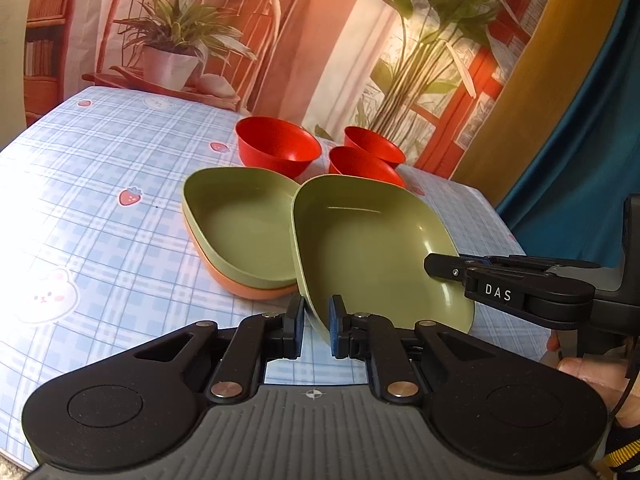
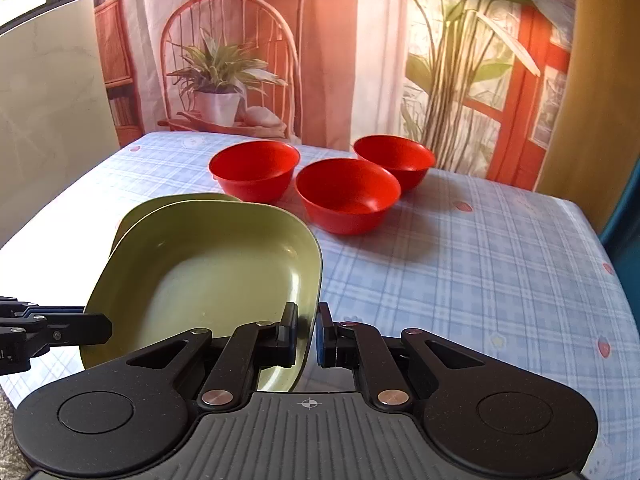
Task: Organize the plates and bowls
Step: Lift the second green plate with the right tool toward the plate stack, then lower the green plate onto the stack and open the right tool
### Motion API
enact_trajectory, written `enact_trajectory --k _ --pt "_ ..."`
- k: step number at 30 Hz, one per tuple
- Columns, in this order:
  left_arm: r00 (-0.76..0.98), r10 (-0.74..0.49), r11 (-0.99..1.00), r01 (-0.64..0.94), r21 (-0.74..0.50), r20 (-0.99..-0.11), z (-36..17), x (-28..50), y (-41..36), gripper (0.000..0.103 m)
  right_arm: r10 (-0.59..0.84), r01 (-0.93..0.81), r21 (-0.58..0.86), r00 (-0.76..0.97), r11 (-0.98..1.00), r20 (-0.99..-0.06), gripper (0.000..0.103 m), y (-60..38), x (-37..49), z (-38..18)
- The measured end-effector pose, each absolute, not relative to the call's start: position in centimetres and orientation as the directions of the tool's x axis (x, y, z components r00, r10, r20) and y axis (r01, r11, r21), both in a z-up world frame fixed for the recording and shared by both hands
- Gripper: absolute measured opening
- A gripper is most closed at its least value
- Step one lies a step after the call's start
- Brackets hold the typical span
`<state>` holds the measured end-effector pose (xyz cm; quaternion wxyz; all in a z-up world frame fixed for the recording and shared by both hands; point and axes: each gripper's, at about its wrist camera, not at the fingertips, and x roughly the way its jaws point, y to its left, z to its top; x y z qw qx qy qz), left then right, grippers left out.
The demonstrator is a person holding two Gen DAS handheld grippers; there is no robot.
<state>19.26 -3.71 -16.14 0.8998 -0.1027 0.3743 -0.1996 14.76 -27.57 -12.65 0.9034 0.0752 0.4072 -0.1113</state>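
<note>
Plate: green plate (image 1: 372, 248) is held tilted off the table (image 1: 100, 168), just beside the plate stack (image 1: 244, 236) near the table's middle.
Left gripper (image 1: 316, 330): clamped tight on the plate's near rim.
Right gripper (image 2: 307, 334): pinching the rim at the opposite side.
Stack: green plate over an orange one.
Bowls: three red bowls (image 2: 347, 196) near the far edge.
Advice: level the plate, centre it over the stack, lower squarely, release both sides together.
</note>
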Motion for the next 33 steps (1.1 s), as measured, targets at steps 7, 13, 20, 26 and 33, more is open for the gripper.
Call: enact_trajectory --k 7,13,20,26,33 --pt "0.665 -0.411 0.903 0.204 -0.378 -0.623 -16.3 21.9 -1.4 0.014 -0.099 0.172 0.021 0.659 0.985 -0.746 0.008 -26.6 20.5 -12.8" --pt "0.670 -0.391 0.906 0.158 -0.393 -0.631 -17.0 23.7 -0.3 0.015 -0.075 0.119 0.005 0.659 0.993 -0.748 0.009 -25.9 24.5 -13.7" --pt "0.661 -0.383 0.905 0.131 -0.404 -0.645 -18.0 24.8 0.1 0.015 -0.062 0.086 -0.009 0.647 0.996 -0.760 0.009 -25.8 26.8 -15.0" --pt "0.656 -0.386 0.904 0.129 -0.407 -0.649 -18.4 25.2 -0.1 0.016 -0.064 0.085 -0.013 0.630 0.996 -0.774 0.010 -26.1 27.4 -16.2" --pt "0.646 -0.392 0.901 0.126 -0.415 -0.655 -18.5 25.3 -0.1 0.017 -0.064 0.060 -0.034 0.625 0.998 -0.778 0.011 -26.0 27.9 -16.7"
